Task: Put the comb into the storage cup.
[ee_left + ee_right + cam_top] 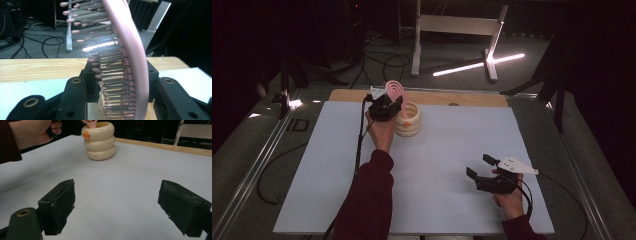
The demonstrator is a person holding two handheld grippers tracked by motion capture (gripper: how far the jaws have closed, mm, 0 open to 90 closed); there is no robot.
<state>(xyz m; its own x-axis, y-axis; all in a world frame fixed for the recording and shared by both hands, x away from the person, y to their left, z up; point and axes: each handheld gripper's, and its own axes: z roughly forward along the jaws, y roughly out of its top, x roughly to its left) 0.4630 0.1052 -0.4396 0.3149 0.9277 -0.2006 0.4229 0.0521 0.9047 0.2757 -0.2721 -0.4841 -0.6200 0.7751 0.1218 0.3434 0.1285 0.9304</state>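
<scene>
At far left, left gripper [388, 105] clamps pink brush [395, 90] w/ handle in cream cup [408, 121]; near right, right gripper [477, 167] hovers, jaws apart.

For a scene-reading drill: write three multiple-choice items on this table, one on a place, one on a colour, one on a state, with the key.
1. Where does the cream ringed holder stand?
A. at the table's far side, by the left claw
B. beside the right claw
C. on the floor

2. What colour is the hairbrush?
A. blue
B. pink
C. green

3. How is the right claw?
A. shut on the brush
B. open, with nothing between its jaws
C. shut on the holder

Key: 1 A, the high view shows the holder near the far wooden edge, next to the left claw. 2 B, the brush frame is pink in the left gripper view. 3 B, the right gripper view shows its jaws wide apart over bare white tabletop.
</scene>
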